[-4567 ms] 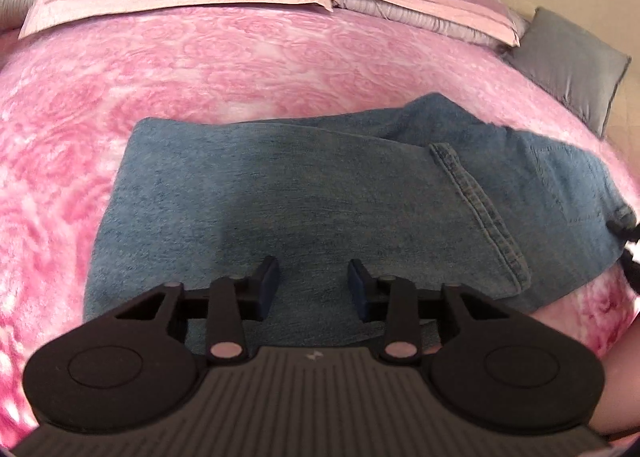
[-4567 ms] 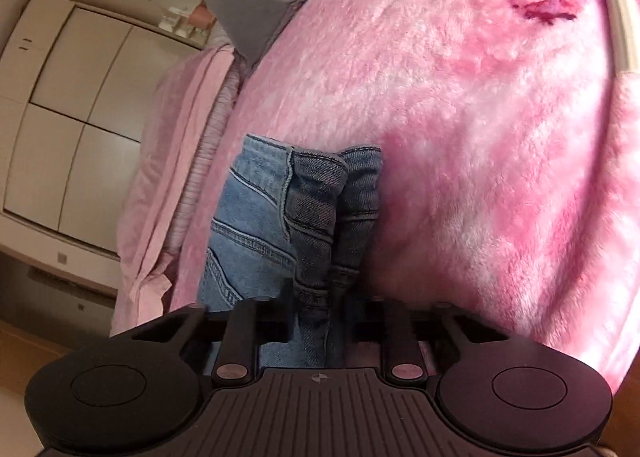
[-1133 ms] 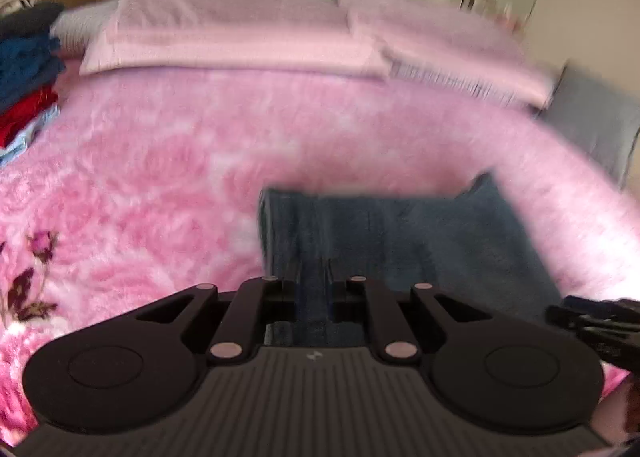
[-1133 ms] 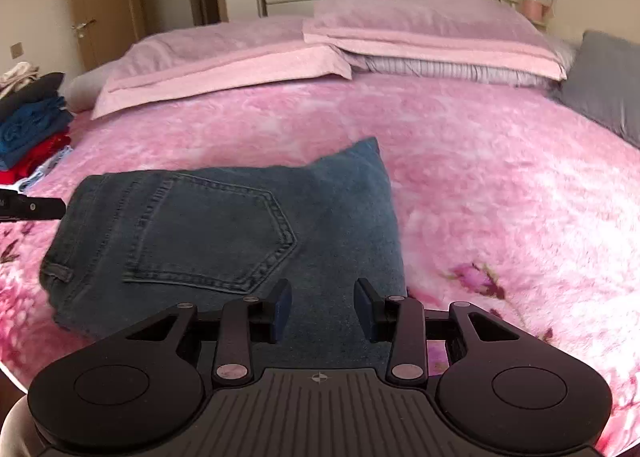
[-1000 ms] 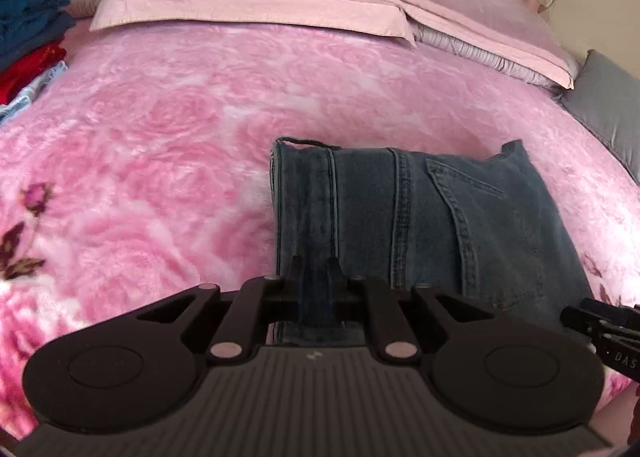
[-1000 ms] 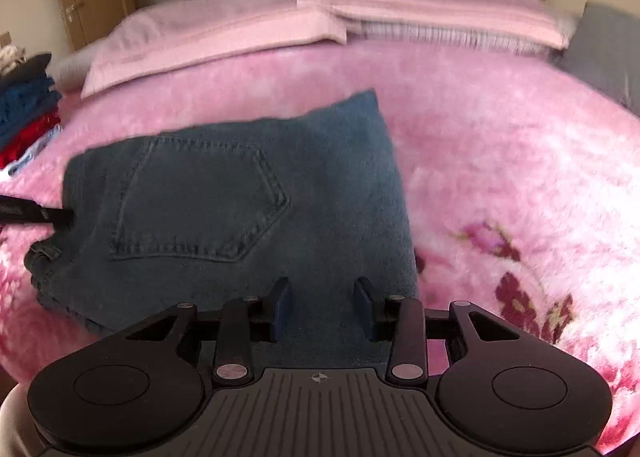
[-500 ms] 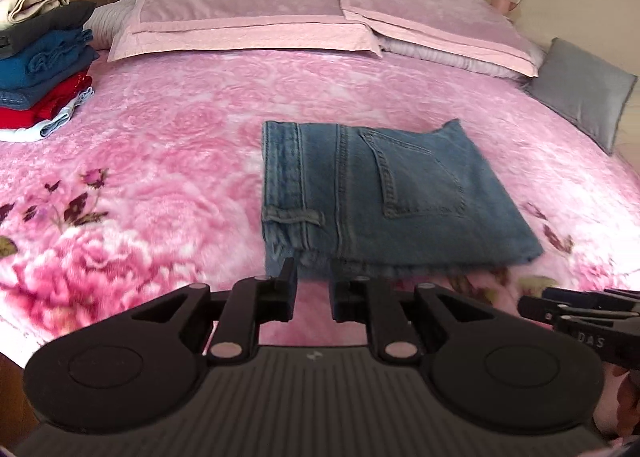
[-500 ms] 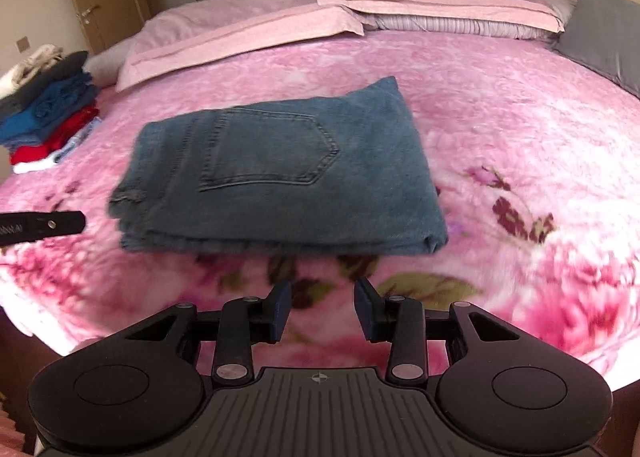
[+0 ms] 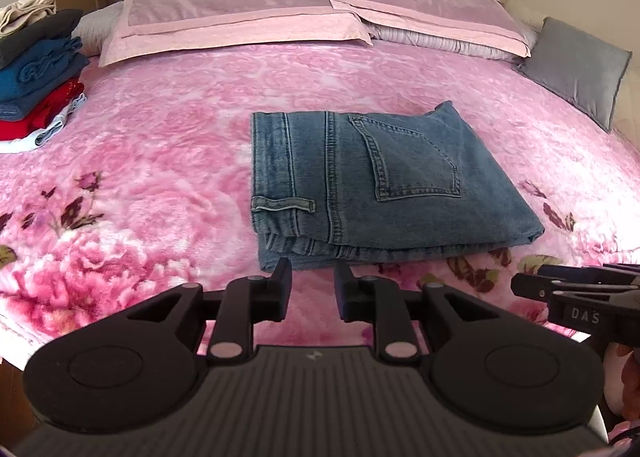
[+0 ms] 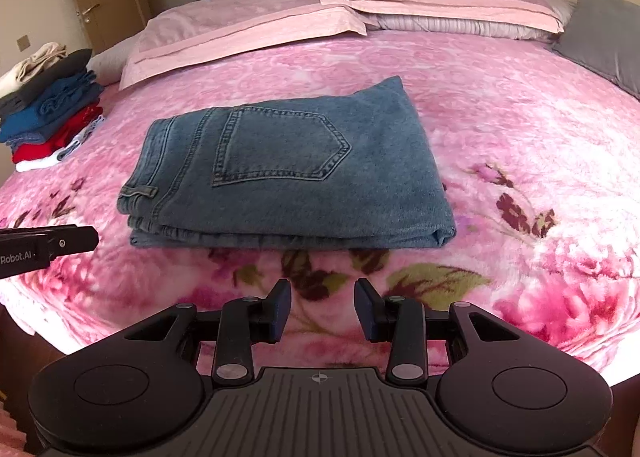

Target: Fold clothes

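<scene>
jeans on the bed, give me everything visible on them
The folded blue denim jeans lie flat on the pink floral fleece blanket, stacked in several layers into a rough rectangle. A stitched back pocket faces up; the waistband with a belt loop runs along the left edge, the fold along the right. Layer edges show at the near side. Neither tool touches them; both stand open, short of the near edge.

Both views bedward, sharing jeans (image 9: 376, 181)

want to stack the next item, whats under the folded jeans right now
The folded jeans lie flat on the pink blanket, which shows all around them. Nothing sticks out from beneath, but the patch directly under them is covered and cannot be checked.
</scene>
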Available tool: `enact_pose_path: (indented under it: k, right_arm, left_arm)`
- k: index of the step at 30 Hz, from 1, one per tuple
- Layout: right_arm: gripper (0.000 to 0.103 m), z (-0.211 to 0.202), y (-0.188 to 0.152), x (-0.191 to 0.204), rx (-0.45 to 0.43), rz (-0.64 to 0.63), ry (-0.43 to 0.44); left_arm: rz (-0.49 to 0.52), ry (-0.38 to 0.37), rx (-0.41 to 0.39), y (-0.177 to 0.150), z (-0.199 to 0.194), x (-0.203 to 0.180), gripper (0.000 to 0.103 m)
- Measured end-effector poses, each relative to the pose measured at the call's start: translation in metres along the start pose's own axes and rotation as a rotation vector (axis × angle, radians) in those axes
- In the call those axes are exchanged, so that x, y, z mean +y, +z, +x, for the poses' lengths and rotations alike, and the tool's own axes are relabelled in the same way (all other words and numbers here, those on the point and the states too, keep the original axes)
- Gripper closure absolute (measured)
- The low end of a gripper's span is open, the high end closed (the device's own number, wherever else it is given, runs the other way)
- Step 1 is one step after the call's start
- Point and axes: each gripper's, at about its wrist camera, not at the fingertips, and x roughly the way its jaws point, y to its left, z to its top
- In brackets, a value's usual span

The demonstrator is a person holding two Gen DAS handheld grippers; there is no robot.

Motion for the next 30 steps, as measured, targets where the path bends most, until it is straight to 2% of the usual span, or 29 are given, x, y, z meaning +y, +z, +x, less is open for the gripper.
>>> enact_pose_path:
  k: [4, 12, 15, 17, 18, 19, 22, 25, 27, 30]
  right_arm:
    - [0.064, 0.004, 0.004, -0.005, -0.022, 0.010, -0.007]
    - [0.064, 0.008, 0.014, -0.016, -0.090, 0.030, -0.024]
    - [0.064, 0.012, 0.020, -0.022, -0.135, 0.029, -0.033]
    - [0.064, 0.020, 0.022, -0.025, -0.150, 0.027, -0.043]
    - [0.064, 0.027, 0.022, -0.027, -0.147, 0.025, -0.047]
    - [0.064, 0.037, 0.021, -0.028, -0.131, 0.023, -0.048]
    - [0.064, 0.072, 0.017, -0.030, 0.034, 0.010, -0.069]
    - [0.063, 0.075, 0.016, -0.019, 0.044, -0.039, -0.113]
    - [0.063, 0.078, 0.019, -0.014, 0.067, -0.049, -0.138]
    - [0.063, 0.078, 0.038, -0.006, 0.194, -0.031, -0.172]
  left_arm:
    - [-0.001, 0.006, 0.016, 0.001, 0.008, 0.000, 0.084]
    - [-0.040, -0.043, -0.084, 0.012, 0.010, 0.010, 0.085]
    - [-0.054, -0.029, -0.092, 0.017, 0.027, 0.016, 0.085]
    - [-0.053, -0.015, -0.070, 0.016, 0.046, 0.019, 0.085]
    - [-0.057, -0.004, -0.022, 0.014, 0.059, 0.021, 0.084]
    - [-0.060, 0.007, 0.024, 0.012, 0.072, 0.024, 0.081]
    - [-0.081, -0.010, 0.017, 0.006, 0.076, 0.030, 0.079]
    - [-0.080, -0.033, 0.093, 0.010, 0.081, 0.034, 0.078]
    - [-0.080, -0.038, 0.161, 0.016, 0.081, 0.038, 0.082]
    - [-0.082, -0.036, 0.244, 0.030, 0.070, 0.045, 0.084]
